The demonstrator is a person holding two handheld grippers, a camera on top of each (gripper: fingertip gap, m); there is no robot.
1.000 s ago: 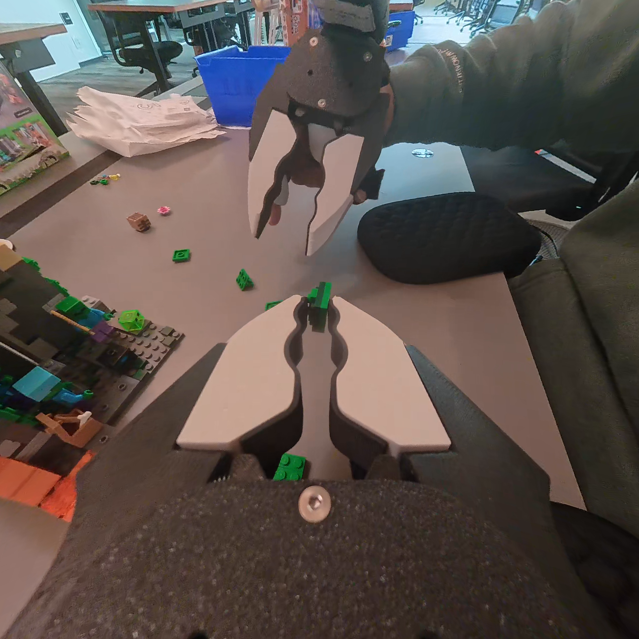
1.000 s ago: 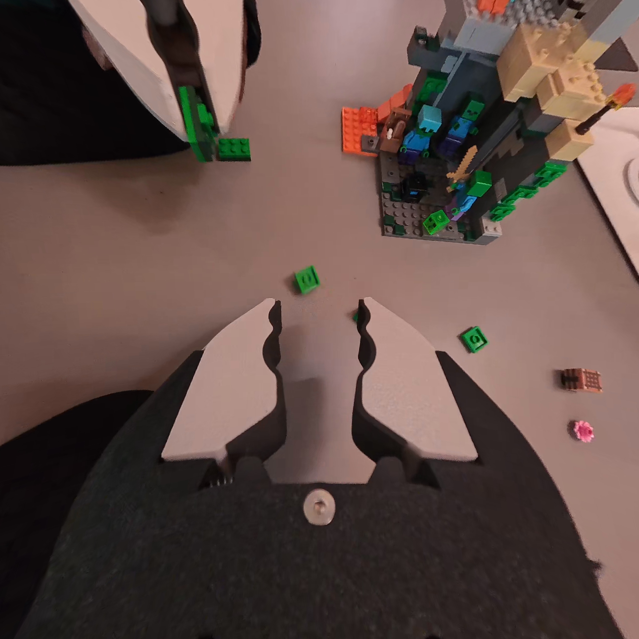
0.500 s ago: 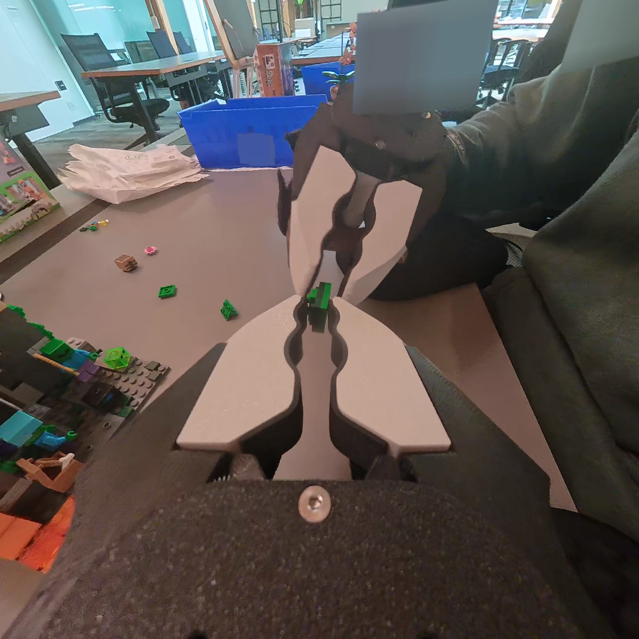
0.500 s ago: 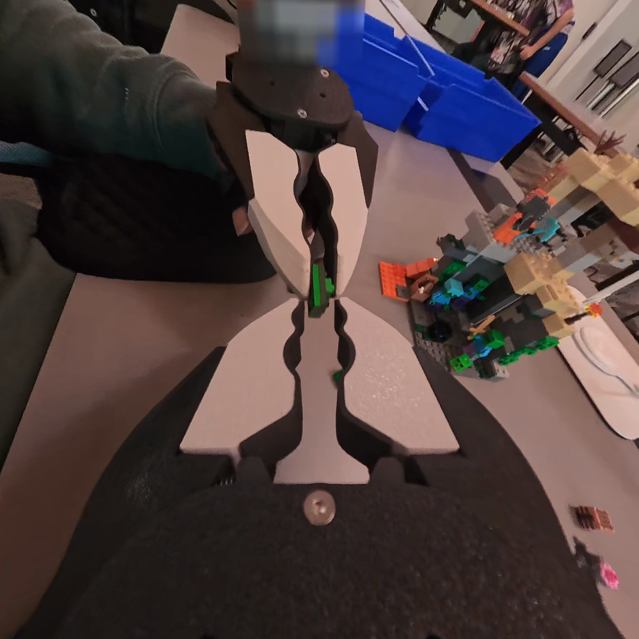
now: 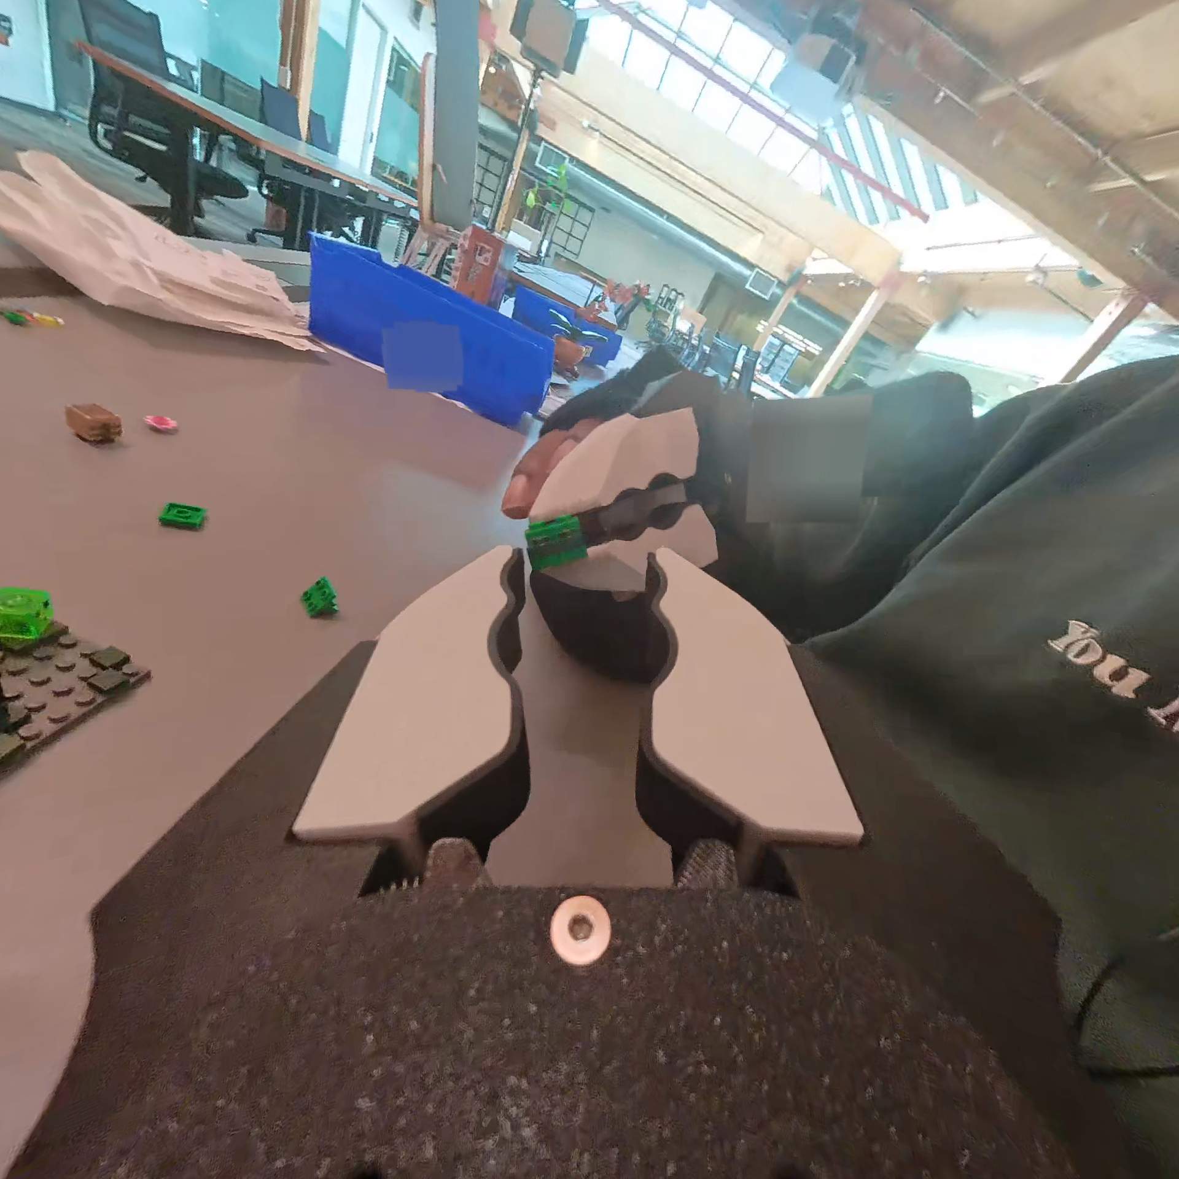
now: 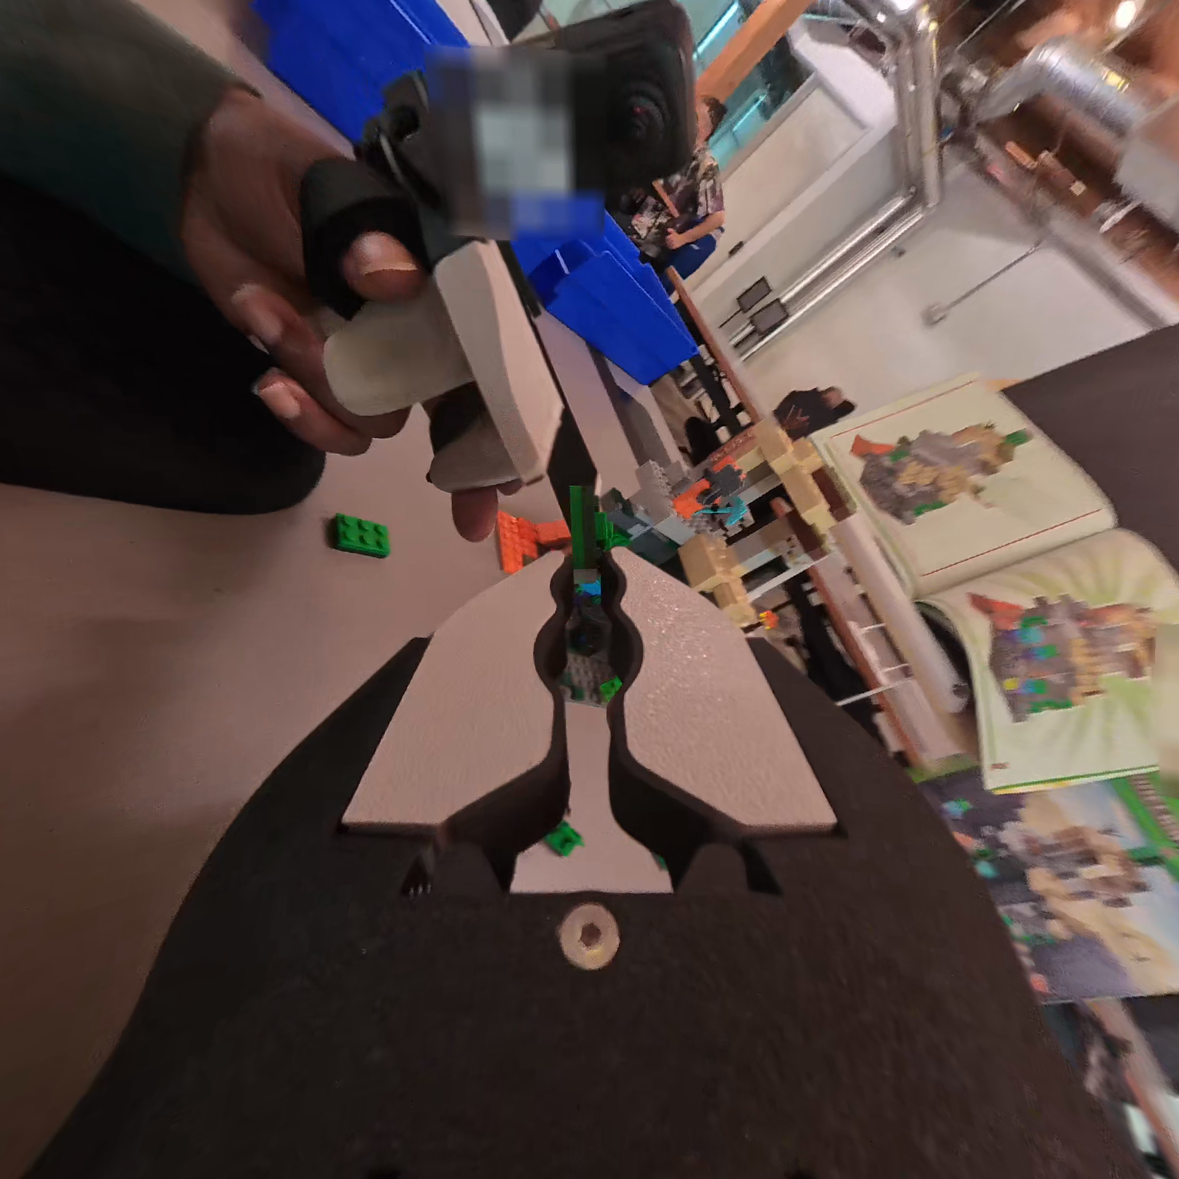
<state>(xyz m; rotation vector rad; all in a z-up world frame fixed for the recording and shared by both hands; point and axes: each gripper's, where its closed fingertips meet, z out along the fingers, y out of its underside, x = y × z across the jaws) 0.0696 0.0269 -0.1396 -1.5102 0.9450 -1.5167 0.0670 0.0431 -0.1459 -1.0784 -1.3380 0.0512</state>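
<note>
right gripper (image 6: 588, 561) clamps green brick stack (image 5: 556, 541) | left gripper (image 5: 585, 561) parted, empty, just beside it | above grey tabletop (image 5: 268, 459)

Daylight from ceiling skylights (image 5: 734, 96) glares overhead; both wide-angle views curve at edges, the right view dimmer, motion-blurred.

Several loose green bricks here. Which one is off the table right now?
The green plate piece clamped in the right gripper. The square tile and small tilted brick lie on the table.

Wrist cameras face each other closely; share table (image 5: 268, 446).
</note>
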